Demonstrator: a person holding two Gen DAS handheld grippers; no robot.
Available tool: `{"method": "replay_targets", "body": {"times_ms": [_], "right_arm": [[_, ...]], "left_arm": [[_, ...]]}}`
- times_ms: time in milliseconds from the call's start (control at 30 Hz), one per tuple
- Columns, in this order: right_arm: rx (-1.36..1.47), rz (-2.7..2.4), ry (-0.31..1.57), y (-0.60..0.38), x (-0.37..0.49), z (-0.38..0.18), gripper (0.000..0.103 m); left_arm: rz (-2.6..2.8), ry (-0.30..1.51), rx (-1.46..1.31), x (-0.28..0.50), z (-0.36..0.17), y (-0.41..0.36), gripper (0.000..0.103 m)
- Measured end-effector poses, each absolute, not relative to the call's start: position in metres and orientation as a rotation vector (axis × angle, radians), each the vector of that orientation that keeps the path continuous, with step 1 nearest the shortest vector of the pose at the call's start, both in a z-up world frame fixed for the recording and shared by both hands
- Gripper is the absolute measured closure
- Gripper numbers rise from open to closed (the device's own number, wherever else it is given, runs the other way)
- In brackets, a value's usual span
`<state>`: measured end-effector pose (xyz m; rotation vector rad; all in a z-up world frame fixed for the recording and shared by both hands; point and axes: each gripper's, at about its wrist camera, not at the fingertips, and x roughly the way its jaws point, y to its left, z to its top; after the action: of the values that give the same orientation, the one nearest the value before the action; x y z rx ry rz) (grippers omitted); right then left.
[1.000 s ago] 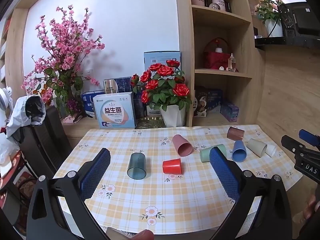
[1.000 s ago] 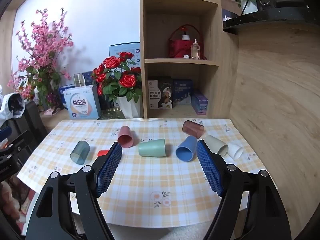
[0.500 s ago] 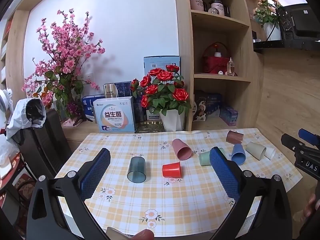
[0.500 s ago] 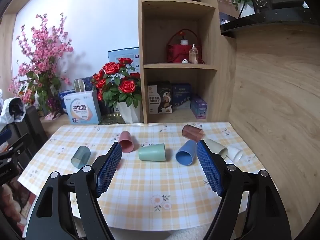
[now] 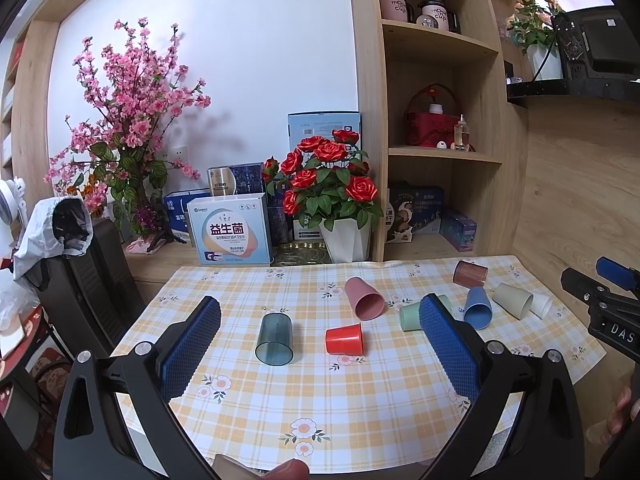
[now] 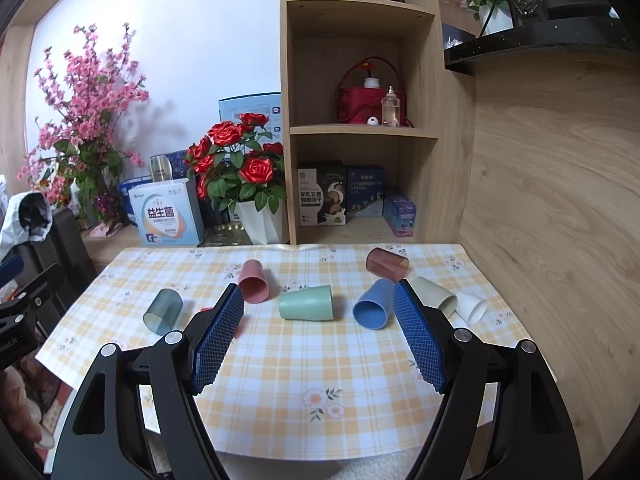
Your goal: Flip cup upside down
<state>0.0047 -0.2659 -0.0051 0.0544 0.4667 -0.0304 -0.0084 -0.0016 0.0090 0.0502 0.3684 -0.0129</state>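
Across both views: eight cups lie on their sides on the checked worktop (image 5: pixel 360 408); none stands mouth-down yet.
Change: over the last second both cameras have pulled back and risen; the cups look smaller and sit lower in frame. No cup has moved.
Left gripper (image 5: pixel 320 316): fingers wide apart, holding nothing, framing the teal cup (image 5: pixel 274 340) and red cup (image 5: pixel 345 338) at centre.
Right gripper (image 6: pixel 319 306): fingers spread, empty, framing the green cup (image 6: pixel 306 303) and blue cup (image 6: pixel 373 309) at centre.
Other cups: pink (image 5: pixel 364 298), brown (image 5: pixel 470 273), beige (image 5: pixel 513 300), white (image 5: pixel 541 305), middle right.
Meaning: probably the start, no target chosen or gripped.
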Motion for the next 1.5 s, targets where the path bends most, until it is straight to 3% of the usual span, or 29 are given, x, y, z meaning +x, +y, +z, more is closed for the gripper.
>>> {"method": "replay_targets", "body": {"times_ms": [1500], "right_arm": [[0.057,-0.031,0.467,-0.2659,0.0031,-0.0083,0.029]], "left_arm": [[-0.01,0.365,0.053,-0.0092,0.0066,-0.0027,0.006]]}}
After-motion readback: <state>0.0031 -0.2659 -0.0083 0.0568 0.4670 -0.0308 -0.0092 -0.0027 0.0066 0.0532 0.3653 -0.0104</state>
